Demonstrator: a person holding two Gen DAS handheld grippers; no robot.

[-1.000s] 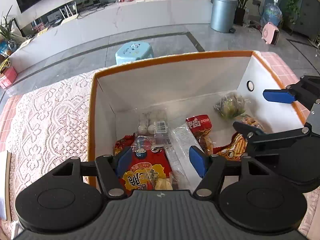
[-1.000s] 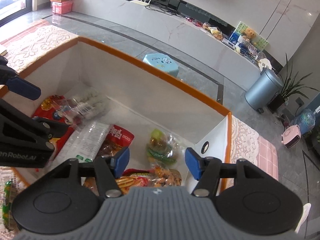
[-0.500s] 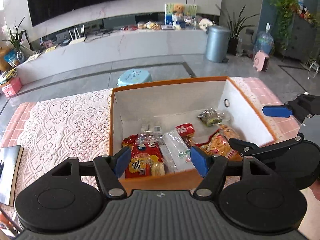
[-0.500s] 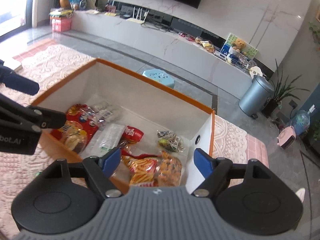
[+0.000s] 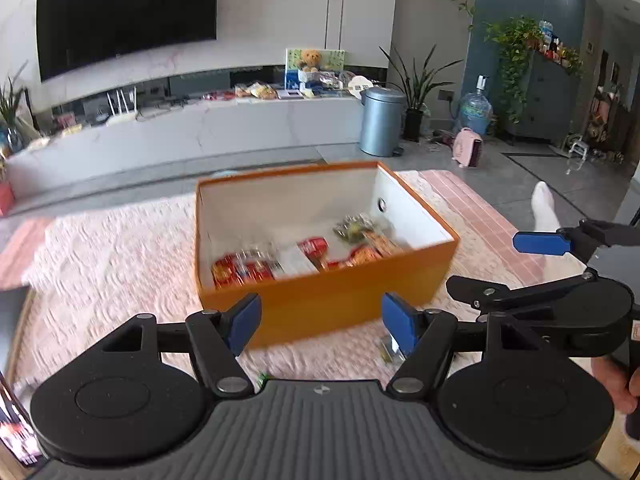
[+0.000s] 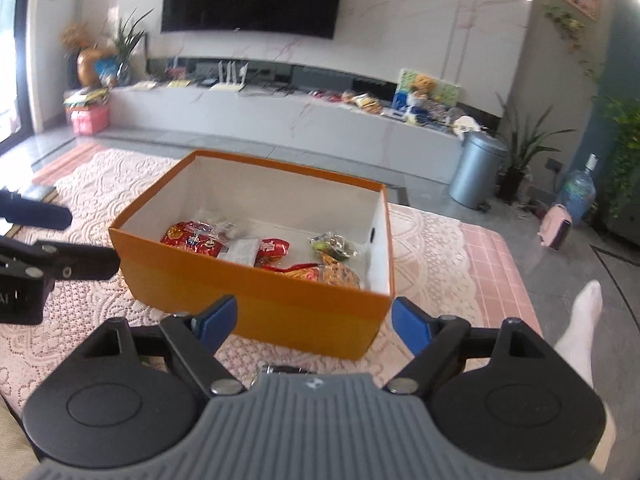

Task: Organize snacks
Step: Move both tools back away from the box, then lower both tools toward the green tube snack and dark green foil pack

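Observation:
An orange box with white inner walls stands on the lace cloth; the right wrist view shows the same box. Inside lie a red packet, a clear white pack, a small red packet, a green sweets bag and an orange snack bag. My left gripper hangs open and empty in front of the box's near wall. My right gripper is also short of the box, jaws opening, nothing between them. Small wrappers lie on the cloth under the grippers.
The pink lace cloth covers the table around the box. A person's white-socked foot is off the right edge. A book-like item lies at the left edge. Beyond the table stand a grey bin and a long white console.
Both grippers have drawn back and upward from over the box's inside to in front of its near wall. The right jaws have spread wider. The snacks stay in the box.

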